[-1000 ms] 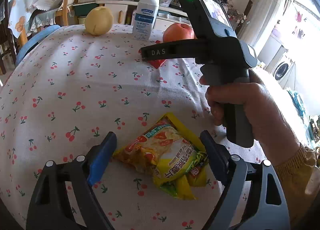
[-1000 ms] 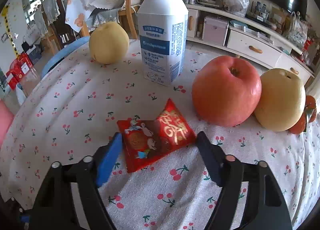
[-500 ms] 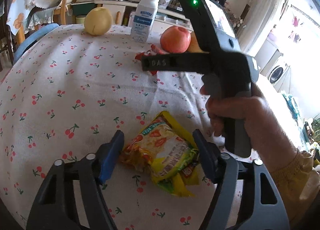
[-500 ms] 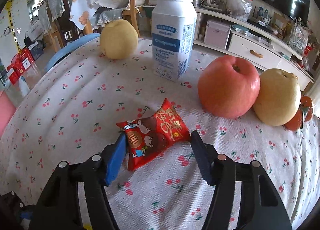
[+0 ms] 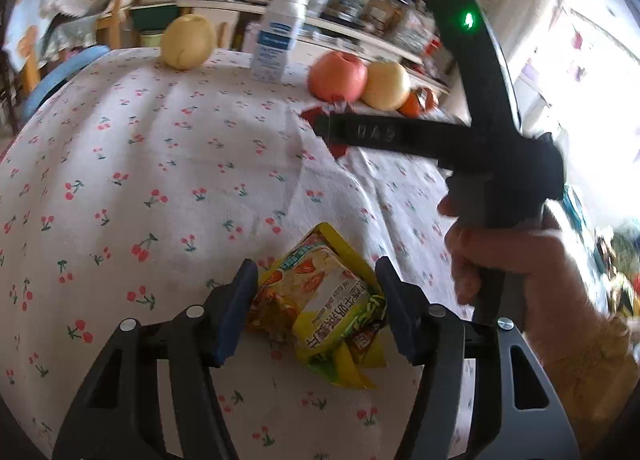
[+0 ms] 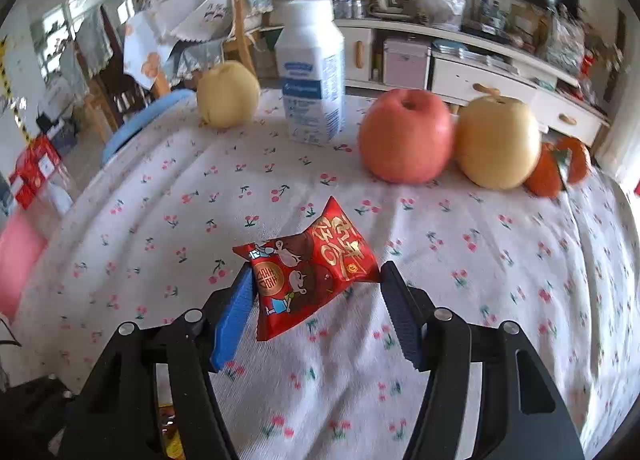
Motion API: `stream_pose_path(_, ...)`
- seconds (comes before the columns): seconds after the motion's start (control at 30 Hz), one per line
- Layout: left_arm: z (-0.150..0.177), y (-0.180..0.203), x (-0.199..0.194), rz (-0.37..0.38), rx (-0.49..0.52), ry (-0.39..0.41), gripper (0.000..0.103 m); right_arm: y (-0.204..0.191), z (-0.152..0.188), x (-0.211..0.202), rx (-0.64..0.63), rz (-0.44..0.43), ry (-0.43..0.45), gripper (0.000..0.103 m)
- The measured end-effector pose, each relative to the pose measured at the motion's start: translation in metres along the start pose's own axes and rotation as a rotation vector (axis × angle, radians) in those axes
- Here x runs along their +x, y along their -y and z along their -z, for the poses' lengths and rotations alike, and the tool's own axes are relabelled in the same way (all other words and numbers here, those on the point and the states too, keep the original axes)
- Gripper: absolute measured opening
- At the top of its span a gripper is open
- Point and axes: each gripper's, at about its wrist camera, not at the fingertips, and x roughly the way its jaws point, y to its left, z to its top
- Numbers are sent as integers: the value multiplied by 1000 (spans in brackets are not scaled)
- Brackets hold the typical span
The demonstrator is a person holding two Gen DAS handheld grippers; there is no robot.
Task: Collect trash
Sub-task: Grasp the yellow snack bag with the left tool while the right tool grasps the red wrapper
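A crumpled yellow snack packet (image 5: 320, 308) lies on the cherry-print tablecloth (image 5: 160, 179). My left gripper (image 5: 314, 272) straddles it, its jaws closing, and both pads press the packet's sides. A red snack packet (image 6: 304, 280) sits between the pads of my right gripper (image 6: 316, 270), pinched at its two ends and raised a little off the cloth. In the left wrist view, a hand (image 5: 512, 260) holds the right gripper to the right, its dark finger (image 5: 380, 133) reaching left over a corner of the red packet (image 5: 338, 149).
At the table's far edge stand a white milk bottle (image 6: 312, 71), a yellow pear (image 6: 228, 93), a red apple (image 6: 404, 135), a second pear (image 6: 496, 139) and orange fruit (image 6: 544, 171). A blue chair (image 6: 136, 123) and a white cabinet (image 6: 480, 75) lie beyond.
The left jaws have narrowed onto the yellow packet, squeezing it. The right gripper has closed on the red packet and drawn it back from the bottle and apple, off the cloth.
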Motion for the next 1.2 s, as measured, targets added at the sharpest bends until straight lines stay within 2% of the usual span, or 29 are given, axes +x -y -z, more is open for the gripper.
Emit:
stream_pose_path(0.2,7,4,-6,36,105,-80,67,7,18,-39,66,-21,25,64)
stream_pose_path(0.3,17,7,-13,17,181,-130,73,12,29,-61,104,-34,41,64)
stream_pose_path(0.43,31,9,-24,-17,215,-166,83,15,47,-94,144,-52,69,64)
stream_pose_path(0.5,35,8,-27,-47,195,-165,84,15,57,-107,157,-62,78,64)
stream_pose_path(0.63,35,8,-32,-77,84,-122,84,14,77,-133,173,-81,101,64)
stream_pose_path(0.7,35,12,-30,-77,87,-108,84,13,86,-143,184,-91,106,64)
stream_pose_path(0.77,38,12,-20,-113,89,-132,84,14,96,-152,195,-99,108,64)
stream_pose_path(0.83,38,12,-20,-113,74,-111,85,14,105,-156,196,-102,102,64)
stream_pose_path(1.07,25,14,-10,-152,-52,-67,85,17,109,-162,195,-102,122,64)
stream_pose_path(1.13,23,15,-7,-174,-60,-57,83,19,109,-164,198,-105,128,64)
stream_pose_path(1.17,23,16,-6,-197,-56,-51,76,19,109,-164,199,-106,128,64)
stream_pose_path(1.2,23,17,-6,-210,-51,-48,73,20,108,-164,199,-109,127,64)
